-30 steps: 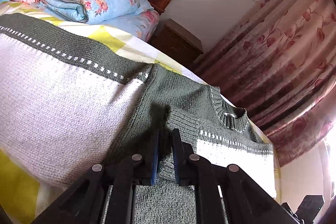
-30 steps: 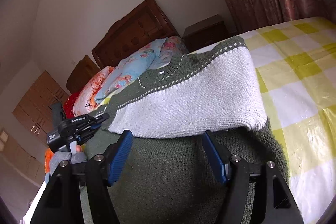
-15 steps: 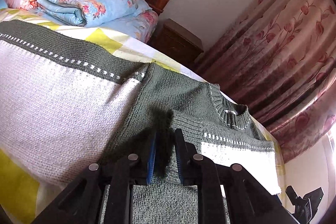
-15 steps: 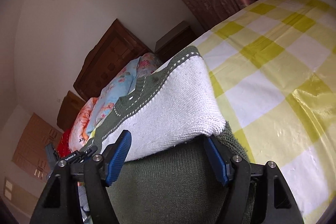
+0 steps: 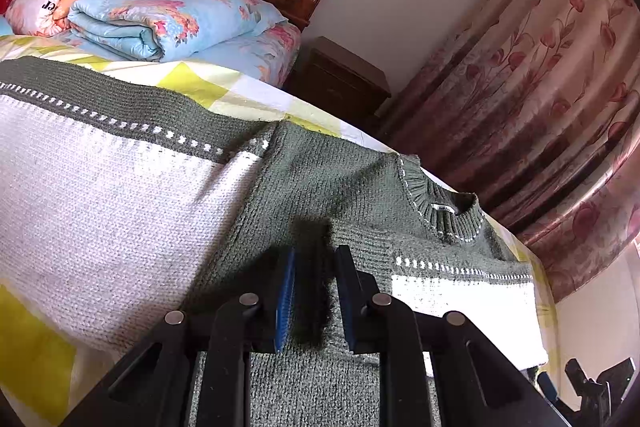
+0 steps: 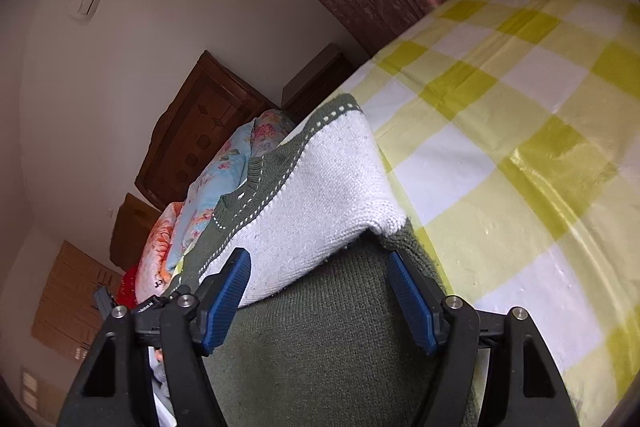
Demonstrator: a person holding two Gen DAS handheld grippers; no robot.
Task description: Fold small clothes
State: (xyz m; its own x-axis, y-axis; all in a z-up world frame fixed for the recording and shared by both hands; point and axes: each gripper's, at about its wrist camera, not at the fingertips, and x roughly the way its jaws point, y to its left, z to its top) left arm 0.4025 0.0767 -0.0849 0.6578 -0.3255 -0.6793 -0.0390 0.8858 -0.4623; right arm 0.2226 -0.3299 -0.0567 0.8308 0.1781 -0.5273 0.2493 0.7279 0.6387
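Green-and-white sweater point(image 5: 304, 195) spread flat on the yellow-check bed point(image 6: 520, 131), one sleeve point(image 6: 320, 195) already folded across the body. Left gripper point(image 5: 316, 291) now parted a little wider than a second back, loosening off the knit between its jaws. Right gripper point(image 6: 320, 291) wide apart, gripping nothing, rolled since then. Sleeve fold released, probably.
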